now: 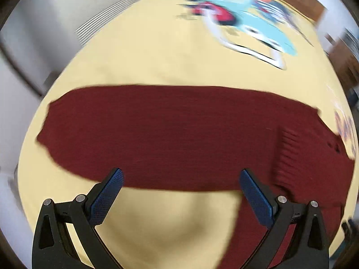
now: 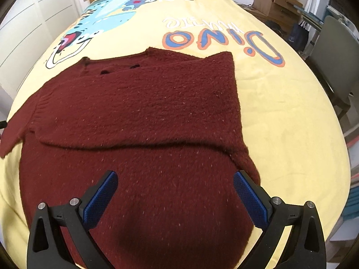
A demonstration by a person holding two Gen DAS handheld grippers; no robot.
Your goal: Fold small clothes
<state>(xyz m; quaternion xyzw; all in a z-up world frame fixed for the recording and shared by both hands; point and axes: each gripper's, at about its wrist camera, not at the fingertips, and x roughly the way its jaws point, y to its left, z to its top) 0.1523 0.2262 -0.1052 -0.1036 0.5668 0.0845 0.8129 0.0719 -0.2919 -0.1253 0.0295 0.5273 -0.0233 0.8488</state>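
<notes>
A dark red knitted sweater (image 2: 143, 116) lies flat on a yellow bedspread (image 2: 280, 112), with one sleeve folded across its body and the other sleeve (image 1: 157, 134) stretched out sideways. My left gripper (image 1: 181, 179) hovers open over the near edge of that outstretched sleeve, nothing between its blue pads. The left wrist view is motion-blurred. My right gripper (image 2: 175, 181) stands open above the sweater's lower body, also empty. The neckline (image 2: 119, 67) with small dark holes points toward the far end of the bed.
The bedspread carries a blue dinosaur print (image 2: 105, 15) and "Dino" lettering (image 2: 224, 38). White cabinet doors (image 2: 27, 22) stand at the left. A wooden drawer unit (image 2: 276, 0) and a grey chair (image 2: 334, 51) stand to the right of the bed.
</notes>
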